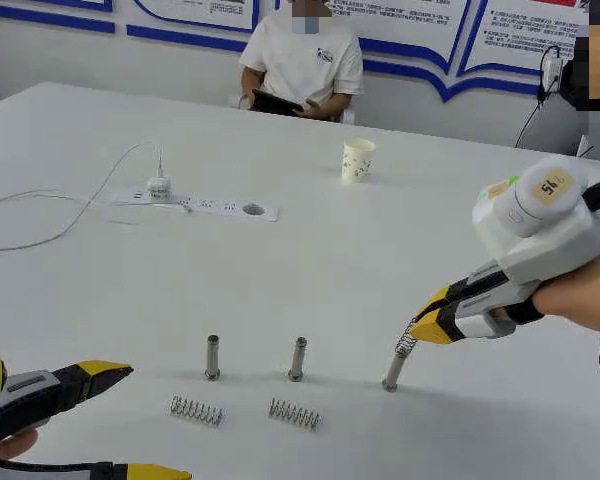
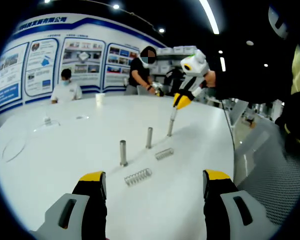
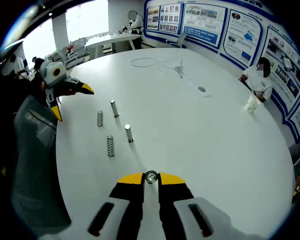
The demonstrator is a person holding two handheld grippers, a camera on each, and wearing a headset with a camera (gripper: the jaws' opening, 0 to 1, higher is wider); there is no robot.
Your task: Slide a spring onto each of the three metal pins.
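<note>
Three metal pins stand upright in a row near the table's front: left pin (image 1: 212, 357), middle pin (image 1: 297, 358), right pin (image 1: 391, 372). My right gripper (image 1: 421, 331) is shut on a spring (image 1: 407, 343) whose lower end sits over the right pin's top; in the right gripper view the spring's end (image 3: 151, 176) shows between the closed tips. Two more springs (image 1: 196, 410) (image 1: 294, 413) lie flat in front of the left and middle pins. My left gripper (image 1: 152, 420) hovers open at the lower left, nothing between its fingers (image 2: 92, 178).
A white power strip (image 1: 210, 205) with a plugged charger and cable lies at the back left. A paper cup (image 1: 358, 160) stands further back. A person (image 1: 300, 60) sits at the table's far edge.
</note>
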